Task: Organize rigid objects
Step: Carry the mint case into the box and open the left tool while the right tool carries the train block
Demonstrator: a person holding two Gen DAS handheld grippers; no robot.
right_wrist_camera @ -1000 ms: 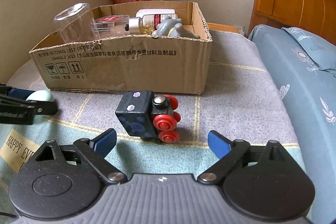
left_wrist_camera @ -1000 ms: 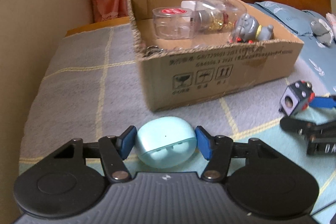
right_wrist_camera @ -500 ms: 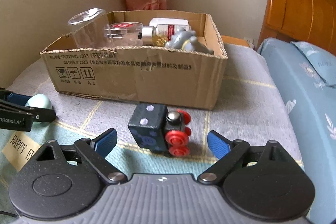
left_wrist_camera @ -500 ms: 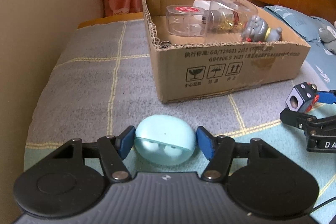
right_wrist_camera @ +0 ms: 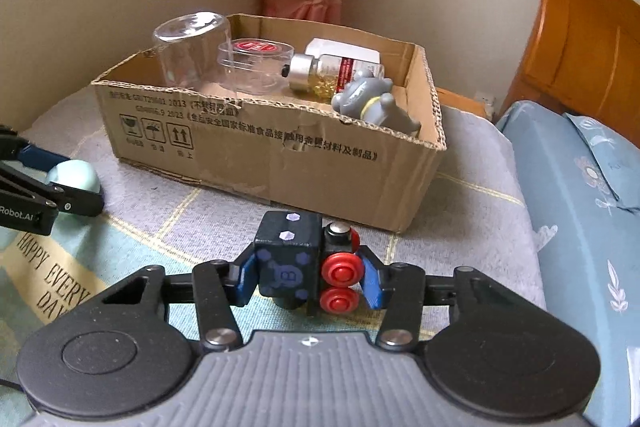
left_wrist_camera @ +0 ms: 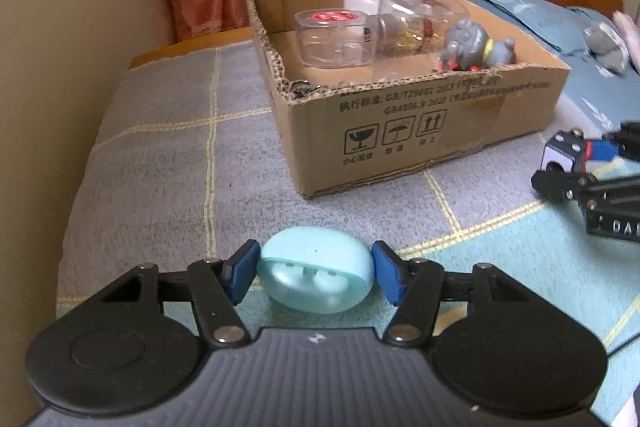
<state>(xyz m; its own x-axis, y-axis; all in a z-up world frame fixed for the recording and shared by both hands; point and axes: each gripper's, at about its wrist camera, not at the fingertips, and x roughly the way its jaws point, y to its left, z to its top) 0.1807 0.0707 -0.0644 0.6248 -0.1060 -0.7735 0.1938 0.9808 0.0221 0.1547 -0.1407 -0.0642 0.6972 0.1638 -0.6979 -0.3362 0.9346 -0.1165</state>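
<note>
A pale-blue oval case (left_wrist_camera: pixel 316 277) rests on the bed; a dark toy train (right_wrist_camera: pixel 306 263) with red wheels stands upright before the open carton (right_wrist_camera: pixel 280 151).

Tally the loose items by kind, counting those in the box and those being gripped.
Clear plastic containers: 2 (cup, red-lidded tub)
Glass bottle: 1
White box: 1
Grey figurine: 1
Toy train: 1
Mint earbud case: 1
Total: 7
</note>
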